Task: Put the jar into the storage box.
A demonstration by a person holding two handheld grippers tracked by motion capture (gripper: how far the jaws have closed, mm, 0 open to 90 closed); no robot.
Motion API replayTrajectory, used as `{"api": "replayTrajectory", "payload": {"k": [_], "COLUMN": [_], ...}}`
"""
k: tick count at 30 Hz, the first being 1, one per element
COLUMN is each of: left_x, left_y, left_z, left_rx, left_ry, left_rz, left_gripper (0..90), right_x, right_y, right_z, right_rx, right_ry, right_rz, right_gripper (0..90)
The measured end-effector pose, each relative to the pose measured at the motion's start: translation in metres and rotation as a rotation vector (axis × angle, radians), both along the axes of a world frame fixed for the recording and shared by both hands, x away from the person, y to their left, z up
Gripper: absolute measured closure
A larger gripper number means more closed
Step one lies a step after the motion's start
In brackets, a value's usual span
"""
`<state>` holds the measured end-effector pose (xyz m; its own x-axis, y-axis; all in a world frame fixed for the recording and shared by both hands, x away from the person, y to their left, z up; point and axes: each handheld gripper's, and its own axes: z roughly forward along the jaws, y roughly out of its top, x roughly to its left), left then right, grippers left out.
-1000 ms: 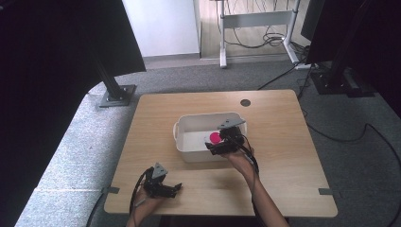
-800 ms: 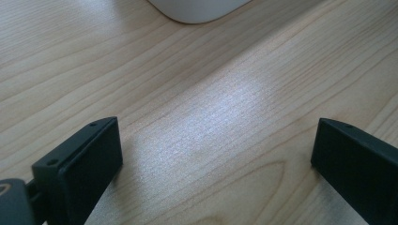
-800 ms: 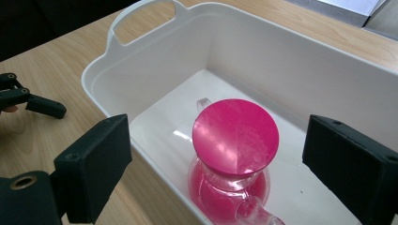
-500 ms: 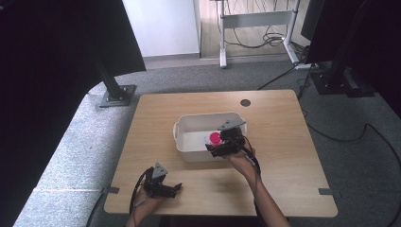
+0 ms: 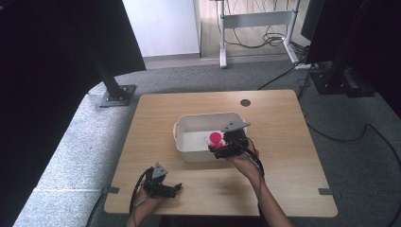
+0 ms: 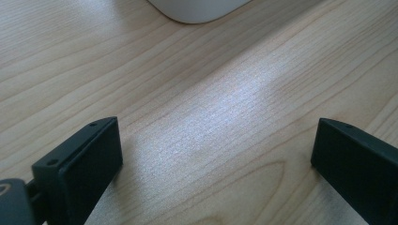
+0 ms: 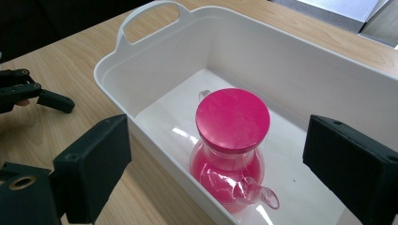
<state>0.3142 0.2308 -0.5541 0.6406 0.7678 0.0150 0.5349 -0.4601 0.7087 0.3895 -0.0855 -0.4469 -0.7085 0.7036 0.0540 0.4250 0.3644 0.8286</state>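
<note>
From the high view, a light wooden table [image 5: 283, 142] with rounded corners stands on grey carpet [image 5: 71, 156]. A round grommet [image 5: 245, 102] sits near the table's far edge, a little right of the middle. Beyond the far edge are a white wall panel [image 5: 161, 26], a desk frame with loose cables [image 5: 255, 23] and dark stands to either side. A white tub [image 5: 189, 130] with a handle on its left end stands near the middle of the table. Inside it, against the right part of the near wall, is a glass jug [image 5: 216, 138] with a pink lid. The right gripper [image 5: 227, 150] hangs over the tub's near right corner, just beside the jug. The left gripper [image 5: 165, 189] lies low near the table's near edge, towards the left corner, well apart from the tub.

In the left gripper view, the two black jaws stand wide apart over bare wood grain with nothing between them; the rounded corner of the tub [image 6: 197, 11] shows at the top.

In the right gripper view, the jaws are spread wide, one outside the tub's near wall [image 7: 155, 136] and one over the inside, gripping nothing. The jug [image 7: 232, 154] stands upright on the tub floor between them, pink through the glass, its spout pointing towards the camera. The left gripper [image 7: 42, 96] shows far off on the table.
</note>
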Motion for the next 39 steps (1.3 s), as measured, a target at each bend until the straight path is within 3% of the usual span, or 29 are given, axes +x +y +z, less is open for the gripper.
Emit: {"api": "replayTrajectory", "payload": {"k": [39], "left_x": [0.0], "left_y": [0.0], "left_z": [0.0], "left_rx": [0.0], "left_ry": [0.0], "left_rz": [0.0], "left_gripper": [2.1], "right_x": [-0.026], "right_y": [-0.016], "right_z": [0.006], "right_rx": [-0.004], "right_ry": [-0.037], "right_rz": [0.021], "right_gripper": [7.8]}}
